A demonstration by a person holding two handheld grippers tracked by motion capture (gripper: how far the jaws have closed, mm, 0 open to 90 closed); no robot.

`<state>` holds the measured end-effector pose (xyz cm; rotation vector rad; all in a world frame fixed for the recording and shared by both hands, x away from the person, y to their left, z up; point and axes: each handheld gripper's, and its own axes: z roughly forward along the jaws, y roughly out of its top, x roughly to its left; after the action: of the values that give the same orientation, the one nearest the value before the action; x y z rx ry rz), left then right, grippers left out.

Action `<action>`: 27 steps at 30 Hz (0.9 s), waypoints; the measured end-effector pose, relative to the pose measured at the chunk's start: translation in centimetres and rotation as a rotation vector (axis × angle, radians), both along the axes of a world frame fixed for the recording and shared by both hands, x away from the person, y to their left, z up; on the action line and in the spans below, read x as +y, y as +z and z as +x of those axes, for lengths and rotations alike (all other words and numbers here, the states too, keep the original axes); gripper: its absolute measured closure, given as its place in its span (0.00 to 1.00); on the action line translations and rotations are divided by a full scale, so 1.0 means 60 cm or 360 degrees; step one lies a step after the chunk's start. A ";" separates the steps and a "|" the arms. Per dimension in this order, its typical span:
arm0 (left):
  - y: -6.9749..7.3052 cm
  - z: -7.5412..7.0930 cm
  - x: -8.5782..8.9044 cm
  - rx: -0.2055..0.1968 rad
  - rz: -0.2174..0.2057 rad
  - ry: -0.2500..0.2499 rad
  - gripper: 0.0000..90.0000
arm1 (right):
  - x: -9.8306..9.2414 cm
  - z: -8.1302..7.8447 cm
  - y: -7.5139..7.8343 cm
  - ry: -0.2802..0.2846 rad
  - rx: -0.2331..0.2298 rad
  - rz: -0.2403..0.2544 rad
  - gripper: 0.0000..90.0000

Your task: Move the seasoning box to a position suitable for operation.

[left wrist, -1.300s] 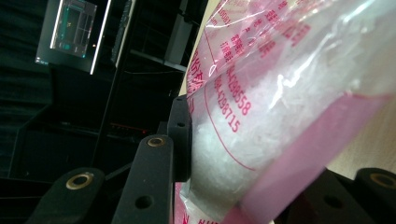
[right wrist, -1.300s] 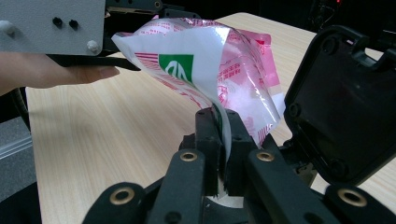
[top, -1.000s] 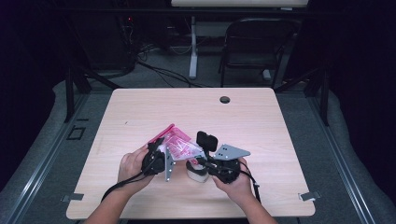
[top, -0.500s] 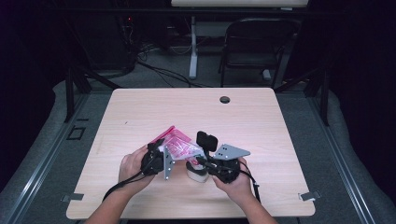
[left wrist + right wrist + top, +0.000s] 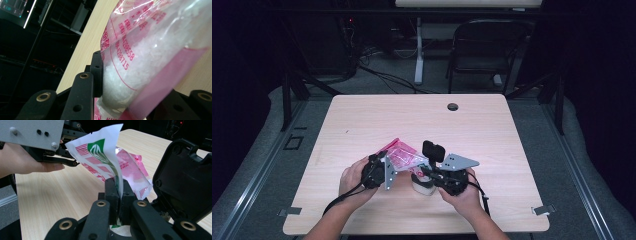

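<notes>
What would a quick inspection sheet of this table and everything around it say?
Surface: pale wooden table, with a round hole near the far edge.
Job's things: pink-printed clear bag of white grains; white packet with green and red print; a white thing under the right tongs, too small to tell.
Clutter: nothing seen.
Grippers: left tongs shut on the pink-printed clear bag; right tongs shut on the white packet.
Cables: one trails from the left tongs; more lie on the floor.
Surroundings: dark room, black chair behind the table.
</notes>
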<state>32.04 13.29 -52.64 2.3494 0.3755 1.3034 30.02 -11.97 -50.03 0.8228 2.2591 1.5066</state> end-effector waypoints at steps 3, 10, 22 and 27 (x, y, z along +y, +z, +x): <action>-0.002 0.001 0.002 0.0016 -0.0014 0.0000 0.79 | 0.001 0.001 0.000 0.0005 0.0000 0.0007 0.97; -0.008 0.005 0.008 0.0109 -0.0076 0.0006 0.80 | 0.005 0.003 -0.001 0.0015 0.0005 0.0013 0.94; -0.011 0.008 0.015 0.0181 -0.0135 0.0006 0.80 | 0.008 0.006 -0.001 0.0021 0.0008 0.0019 0.89; -0.011 0.011 0.017 0.0227 -0.0162 -0.0006 0.80 | 0.008 0.006 0.000 0.0015 -0.0004 0.0021 0.86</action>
<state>32.68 14.28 -53.31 2.3623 0.4695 1.0914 30.38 -11.49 -50.02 0.8145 2.2569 1.5275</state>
